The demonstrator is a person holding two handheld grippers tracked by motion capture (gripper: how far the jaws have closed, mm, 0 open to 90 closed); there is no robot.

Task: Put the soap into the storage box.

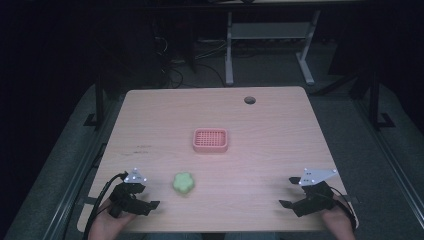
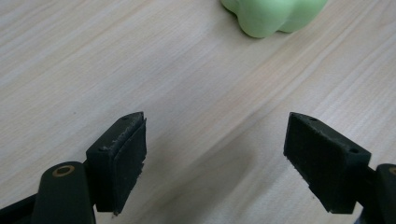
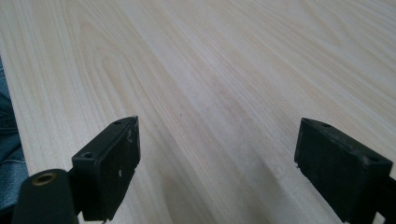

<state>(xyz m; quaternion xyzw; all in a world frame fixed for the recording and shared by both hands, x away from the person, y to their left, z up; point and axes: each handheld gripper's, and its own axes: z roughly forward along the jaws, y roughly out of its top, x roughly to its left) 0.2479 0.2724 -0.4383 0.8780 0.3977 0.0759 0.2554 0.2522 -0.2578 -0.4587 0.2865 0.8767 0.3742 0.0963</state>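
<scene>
Light wooden table (image 1: 280, 130) fills centre of high view. Pink rectangular plastic basket with grid floor (image 1: 210, 140) at mid-frame. Pale green lobed soft toy (image 1: 183, 183) below it, lower left of centre. Left gripper (image 1: 151, 204) at lower left, near toy, jaws wide apart, holding nothing. Right gripper (image 1: 288, 191) at lower right, well apart from toy, jaws wide apart, empty.

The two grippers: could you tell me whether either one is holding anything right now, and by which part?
Nothing is held. The left gripper and the right gripper both stand open over bare table; the green flower-shaped object lies untouched.
</scene>
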